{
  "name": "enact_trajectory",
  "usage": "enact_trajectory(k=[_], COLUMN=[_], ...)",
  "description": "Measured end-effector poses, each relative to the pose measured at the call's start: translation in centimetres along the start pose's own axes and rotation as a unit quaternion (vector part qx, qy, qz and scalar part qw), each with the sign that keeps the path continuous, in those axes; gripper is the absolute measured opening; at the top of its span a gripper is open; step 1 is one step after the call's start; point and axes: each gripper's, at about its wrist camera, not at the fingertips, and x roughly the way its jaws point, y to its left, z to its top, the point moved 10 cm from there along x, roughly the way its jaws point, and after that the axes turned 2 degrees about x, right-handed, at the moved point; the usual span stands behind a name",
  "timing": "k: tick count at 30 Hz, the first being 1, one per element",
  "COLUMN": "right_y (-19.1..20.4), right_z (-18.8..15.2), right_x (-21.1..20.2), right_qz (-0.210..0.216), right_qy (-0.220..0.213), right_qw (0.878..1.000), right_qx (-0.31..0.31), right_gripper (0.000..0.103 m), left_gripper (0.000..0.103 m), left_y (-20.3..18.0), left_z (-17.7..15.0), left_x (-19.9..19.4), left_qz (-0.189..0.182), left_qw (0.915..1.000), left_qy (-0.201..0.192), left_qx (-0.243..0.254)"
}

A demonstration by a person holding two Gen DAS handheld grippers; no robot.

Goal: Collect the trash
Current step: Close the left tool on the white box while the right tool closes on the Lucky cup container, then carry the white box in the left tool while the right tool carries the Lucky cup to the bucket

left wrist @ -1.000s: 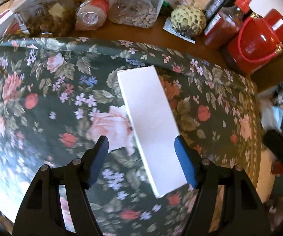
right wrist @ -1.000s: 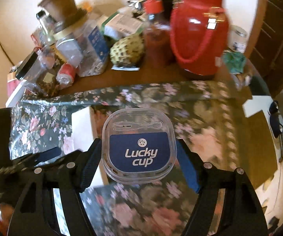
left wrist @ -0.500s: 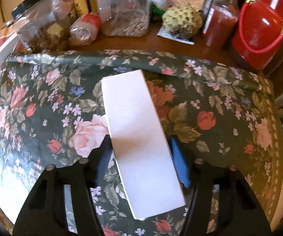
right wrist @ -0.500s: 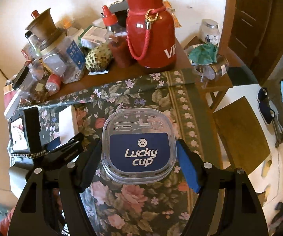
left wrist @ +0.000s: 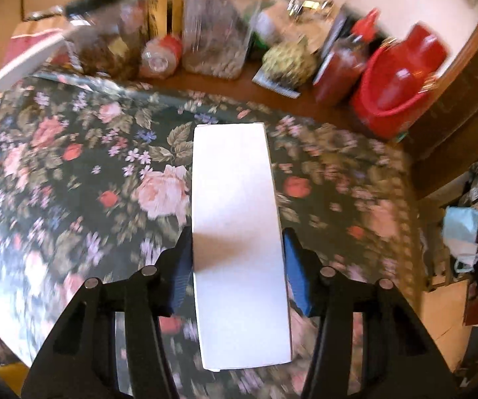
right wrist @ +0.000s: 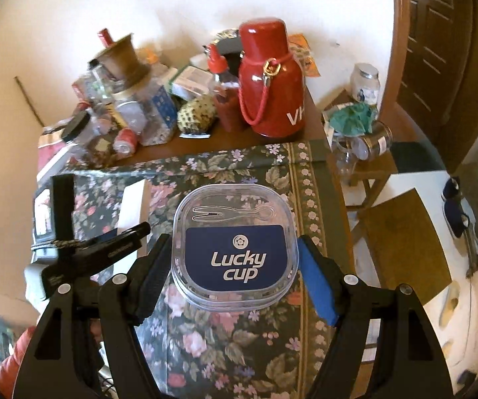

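Note:
My left gripper (left wrist: pixel 237 259) is shut on a long white box (left wrist: pixel 237 232), its blue pads against the box's two long sides, over the floral tablecloth (left wrist: pixel 72 173). My right gripper (right wrist: pixel 235 262) is shut on a clear plastic Lucky cup lid (right wrist: pixel 235 249) with a blue label, held above the cloth. In the right wrist view the white box (right wrist: pixel 132 206) and the left gripper (right wrist: pixel 105 246) show to the left of the lid.
The back of the table holds a red thermos (right wrist: pixel 268 83), a red sauce bottle (left wrist: pixel 342 63), a custard apple (left wrist: pixel 288 60), jars and packets (left wrist: pixel 215 43). A small side table with jars (right wrist: pixel 365 126) and a wooden stool (right wrist: pixel 401 242) stand to the right.
My left gripper has closed on the white box, which now lies straight between the fingers. My right gripper has risen and pulled back with the lid in it.

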Motion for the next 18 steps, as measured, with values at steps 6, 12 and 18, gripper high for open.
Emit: enact_trajectory(k=[6, 12, 18], right_y=[0.3, 1.5, 3.9], right_z=[-0.4, -0.7, -1.7], right_x=[-2.9, -7.0, -11.5], right_qz=[0.028, 0.044, 0.052], right_qy=[-0.019, -0.056, -0.099], right_qw=[0.999, 0.996, 0.993], right_qx=[-0.028, -0.048, -0.045], right_gripper=[0.072, 0.072, 0.072], left_gripper=[0.051, 0.051, 0.051], left_y=[-2.0, -2.5, -2.3], left_z=[-0.7, -1.4, -2.6], left_x=[-9.4, -17.3, -23.9], left_qz=[-0.002, 0.005, -0.029], left_qw=[0.9962, 0.9877, 0.9785], left_qy=[-0.087, -0.155, -0.202], left_qx=[0.002, 0.020, 0.032])
